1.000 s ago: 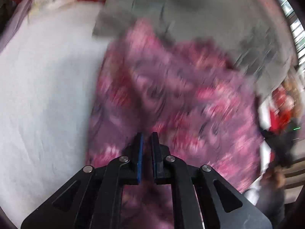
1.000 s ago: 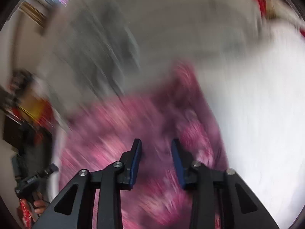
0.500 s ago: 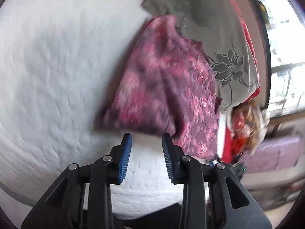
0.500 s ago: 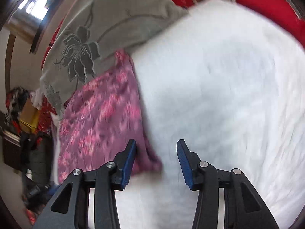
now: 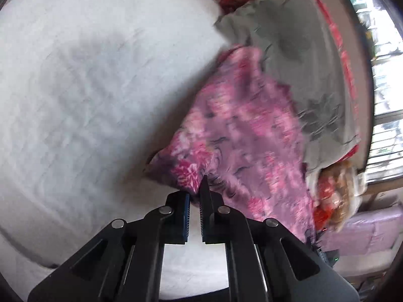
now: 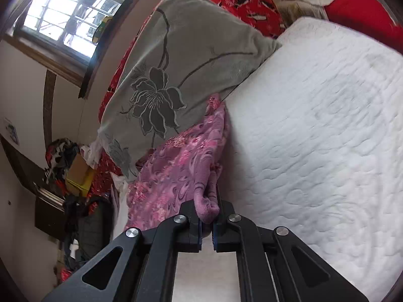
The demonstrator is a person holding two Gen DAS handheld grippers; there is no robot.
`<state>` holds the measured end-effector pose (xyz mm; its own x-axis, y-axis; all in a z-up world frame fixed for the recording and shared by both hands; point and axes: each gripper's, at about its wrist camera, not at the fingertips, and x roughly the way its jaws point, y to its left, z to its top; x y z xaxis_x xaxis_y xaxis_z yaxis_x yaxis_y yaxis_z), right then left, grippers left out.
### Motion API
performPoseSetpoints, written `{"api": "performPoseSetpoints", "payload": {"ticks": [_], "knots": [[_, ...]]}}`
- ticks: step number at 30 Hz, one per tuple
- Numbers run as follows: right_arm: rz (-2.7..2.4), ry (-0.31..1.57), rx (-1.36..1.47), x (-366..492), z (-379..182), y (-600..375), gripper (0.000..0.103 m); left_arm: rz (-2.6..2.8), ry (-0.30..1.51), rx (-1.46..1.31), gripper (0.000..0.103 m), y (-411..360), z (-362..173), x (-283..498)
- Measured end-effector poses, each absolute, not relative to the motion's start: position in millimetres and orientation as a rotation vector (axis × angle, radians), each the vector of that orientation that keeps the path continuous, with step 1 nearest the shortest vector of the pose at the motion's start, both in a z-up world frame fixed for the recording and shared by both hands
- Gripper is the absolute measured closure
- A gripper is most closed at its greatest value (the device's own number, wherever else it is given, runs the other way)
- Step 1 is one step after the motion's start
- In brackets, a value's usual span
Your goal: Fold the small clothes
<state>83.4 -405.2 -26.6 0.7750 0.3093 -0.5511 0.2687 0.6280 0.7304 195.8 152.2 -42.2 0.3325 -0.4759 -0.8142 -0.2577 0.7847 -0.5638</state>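
Both claws have just closed on the near edge of the pink floral garment (image 6: 181, 168), which lies by the bed's (image 6: 314, 125) edge against the grey pillow (image 6: 181, 58). The left claw (image 5: 195, 196) pinches only a thin corner; the right claw (image 6: 207, 216) grips a bunched fold. The thin corner may slip out when pulled, skewing the fold.

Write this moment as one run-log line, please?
phase: grasp made | left gripper: just closed on pink floral garment edge | right gripper: just closed on same garment | garment: on white mattress, beside grey pillow
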Motion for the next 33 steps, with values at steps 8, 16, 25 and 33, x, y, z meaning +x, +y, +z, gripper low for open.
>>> {"api": "performPoseSetpoints", "payload": {"ticks": [8, 16, 25, 33], "knots": [[-0.068, 0.92, 0.985, 81.8, -84.0, -408.4, 0.09, -0.176, 1.24, -0.578, 0.099, 171.5, -25.3, 177.5], [-0.108, 0.773, 0.885, 128.6, -20.9, -441.1, 0.055, -0.246, 1.11, -0.412, 0.058, 152.9, 25.2, 267.1], [-0.14, 0.89, 0.728, 257.7, -42.0, -432.4, 0.053, -0.22, 1.264, -0.408, 0.05, 106.7, -18.3, 414.9], [-0.07, 0.823, 0.669, 286.7, -39.3, -424.8, 0.098, -0.266, 1.093, -0.359, 0.099, 84.4, -4.5, 419.1]]}}
